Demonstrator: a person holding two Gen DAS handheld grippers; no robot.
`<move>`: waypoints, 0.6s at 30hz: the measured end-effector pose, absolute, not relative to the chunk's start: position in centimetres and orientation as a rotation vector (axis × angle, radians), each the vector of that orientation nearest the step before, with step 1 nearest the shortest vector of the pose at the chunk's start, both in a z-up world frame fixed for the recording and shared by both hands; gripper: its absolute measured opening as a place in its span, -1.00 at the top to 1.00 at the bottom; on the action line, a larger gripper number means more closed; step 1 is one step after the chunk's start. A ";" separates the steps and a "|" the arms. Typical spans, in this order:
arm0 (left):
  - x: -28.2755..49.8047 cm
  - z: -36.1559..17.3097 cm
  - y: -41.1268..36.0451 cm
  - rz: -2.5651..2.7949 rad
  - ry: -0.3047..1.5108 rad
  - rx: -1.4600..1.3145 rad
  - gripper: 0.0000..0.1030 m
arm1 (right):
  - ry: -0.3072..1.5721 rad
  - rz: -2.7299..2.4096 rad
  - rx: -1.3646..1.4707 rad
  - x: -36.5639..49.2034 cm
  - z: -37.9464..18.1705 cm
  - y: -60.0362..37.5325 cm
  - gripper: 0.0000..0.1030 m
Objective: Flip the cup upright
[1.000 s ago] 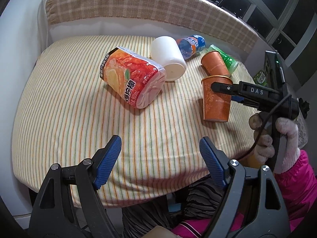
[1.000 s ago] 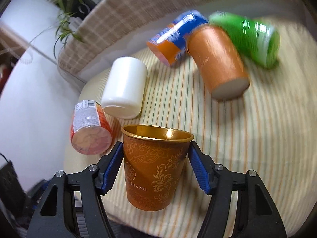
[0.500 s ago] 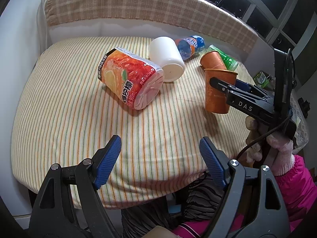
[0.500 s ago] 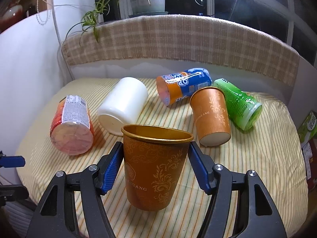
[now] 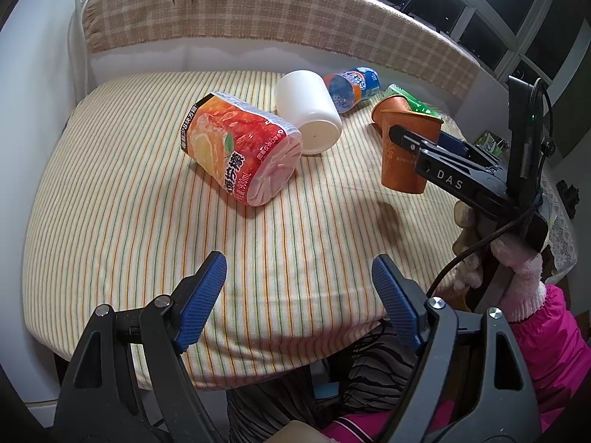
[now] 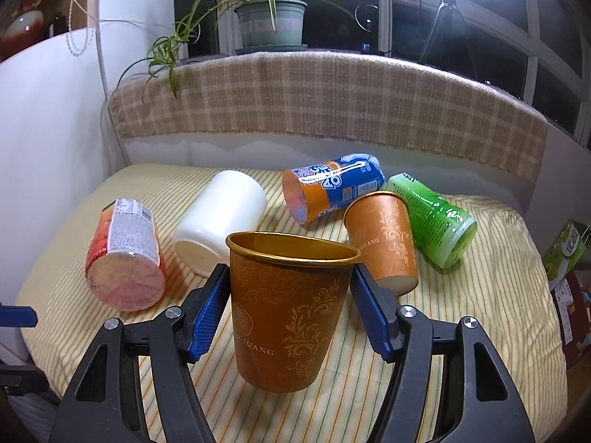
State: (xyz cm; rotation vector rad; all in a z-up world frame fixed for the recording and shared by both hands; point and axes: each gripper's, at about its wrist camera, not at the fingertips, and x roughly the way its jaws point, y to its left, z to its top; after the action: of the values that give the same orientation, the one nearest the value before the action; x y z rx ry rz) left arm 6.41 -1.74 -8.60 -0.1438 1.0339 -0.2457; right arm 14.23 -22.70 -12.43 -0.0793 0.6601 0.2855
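My right gripper [image 6: 290,304] is shut on an orange paper cup [image 6: 288,313] with gold patterns. The cup is upright, mouth up, held a little above the striped cloth. It also shows in the left wrist view [image 5: 404,151], clamped by the right gripper [image 5: 417,136] at the table's right side. A second orange paper cup [image 6: 384,236] lies on its side behind it. My left gripper [image 5: 299,295] is open and empty over the front edge of the table.
On the striped tablecloth [image 5: 129,184] lie a red-orange juice bottle [image 5: 240,147], a white cup [image 5: 308,110], a blue-orange bottle [image 6: 332,184] and a green bottle [image 6: 432,229]. A plaid-covered ledge [image 6: 332,96] runs behind. The table's front edge [image 5: 258,361] is near my left gripper.
The right gripper has leveled out and lifted the upright orange cup a little off the cloth, moving it slightly farther back. The left gripper has not moved.
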 end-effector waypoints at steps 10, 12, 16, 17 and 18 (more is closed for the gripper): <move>6.2 -8.7 -1.7 -0.256 1.035 -0.149 -0.62 | 0.607 0.230 -0.123 14.9 -14.3 -22.4 -0.27; 6.1 -8.6 -1.7 -0.258 1.031 -0.147 -0.62 | 0.604 0.232 -0.131 14.4 -14.8 -22.4 -0.28; 6.0 -8.4 -1.8 -0.260 1.025 -0.144 -0.62 | 0.585 0.237 -0.161 13.2 -14.7 -22.2 -0.32; 6.0 -8.4 -1.9 -0.262 1.023 -0.142 -0.62 | 0.585 0.242 -0.166 12.9 -14.7 -22.1 -0.32; 5.9 -8.4 -1.9 -0.264 1.021 -0.142 -0.62 | 0.589 0.248 -0.170 12.6 -14.7 -22.1 -0.32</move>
State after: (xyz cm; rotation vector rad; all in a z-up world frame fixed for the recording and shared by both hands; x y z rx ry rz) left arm 5.94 -1.91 -8.36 -0.1416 1.0210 -0.2635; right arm 12.62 -22.07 -14.68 -0.1696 0.5886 0.2485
